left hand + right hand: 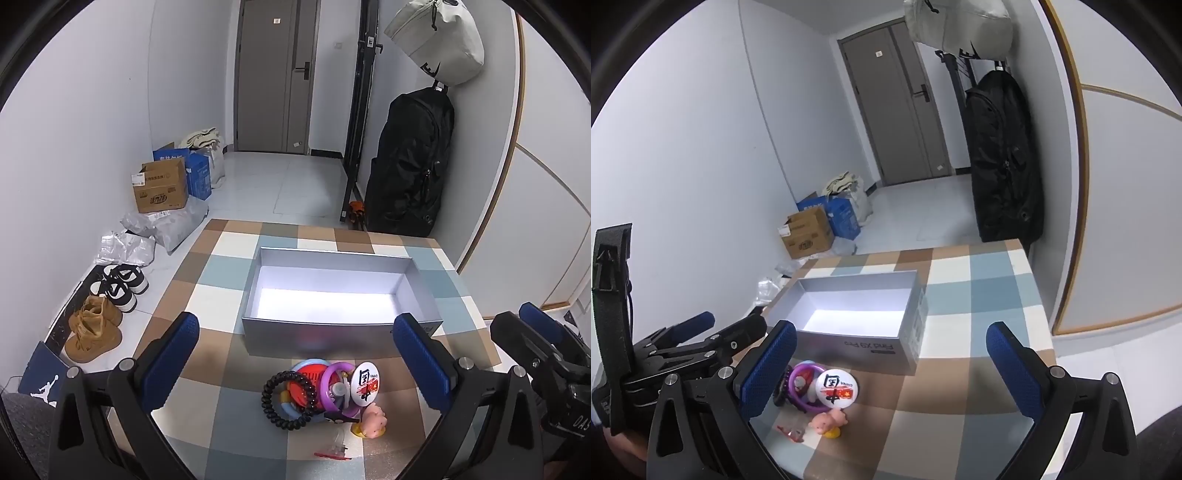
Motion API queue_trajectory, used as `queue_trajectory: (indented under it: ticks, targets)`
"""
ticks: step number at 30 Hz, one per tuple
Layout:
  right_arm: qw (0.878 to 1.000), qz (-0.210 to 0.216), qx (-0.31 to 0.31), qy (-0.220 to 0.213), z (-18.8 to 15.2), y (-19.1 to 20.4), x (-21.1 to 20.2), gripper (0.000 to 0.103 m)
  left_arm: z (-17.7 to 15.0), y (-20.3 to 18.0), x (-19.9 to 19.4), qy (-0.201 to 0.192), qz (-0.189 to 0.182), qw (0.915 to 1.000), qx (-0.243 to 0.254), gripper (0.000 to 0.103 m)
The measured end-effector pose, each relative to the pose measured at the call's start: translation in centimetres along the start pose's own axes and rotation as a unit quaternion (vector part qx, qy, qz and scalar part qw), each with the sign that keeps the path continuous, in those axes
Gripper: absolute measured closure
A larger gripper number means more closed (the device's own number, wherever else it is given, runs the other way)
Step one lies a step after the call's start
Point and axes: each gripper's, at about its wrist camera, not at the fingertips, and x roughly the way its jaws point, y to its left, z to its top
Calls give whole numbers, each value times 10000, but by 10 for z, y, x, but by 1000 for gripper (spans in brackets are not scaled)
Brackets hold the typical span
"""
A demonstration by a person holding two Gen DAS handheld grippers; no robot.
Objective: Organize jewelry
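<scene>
A small heap of trinkets lies on the checkered tablecloth (207, 295) in front of an open grey box (255, 332). It holds a black coiled bracelet (275, 413), a purple ring (332, 384), a white round badge (364, 386), a pink pig figure (373, 422) and a red clip (332, 452). My left gripper (295, 354) is open, the heap lying between and below its fingers. My right gripper (892, 358) is open too, with the badge (836, 387), the pig (829, 421) and the box (849, 347) ahead of it, left of centre. Nothing is held.
The other gripper (546, 354) shows at the right edge of the left wrist view. Shoes (96, 328), cardboard boxes (160, 190) and bags lie on the floor to the left. A black backpack (410, 162) hangs beyond the table's far edge.
</scene>
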Motion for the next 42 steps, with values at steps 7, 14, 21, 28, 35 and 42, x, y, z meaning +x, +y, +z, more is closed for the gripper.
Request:
queue_trajectory:
  ticks: [7,14,21,28,35,42]
  targets:
    - [10000,-4,-21,13,1,2,0,0,5,0,3,15,19,10000,12,1]
    - [10000,-23,0,19,0,1,1,0,-1,-2,2,-33,15,10000,67,1]
    - [10000,-27,31,39,0,-1,0,0,-3,-3,1,-49,30,9999,107,1]
    - [10000,-23,43,19,1,0,0,0,-4,-3,-1,-54,110,9995,297,1]
    - [10000,-51,72,-8,1,-2,0,0,-7,0,5,350,80,9986,392,1]
    - [9995,-147,215,184,3,-10,7,0,-23,4,7,666,-169,9968,412,1]
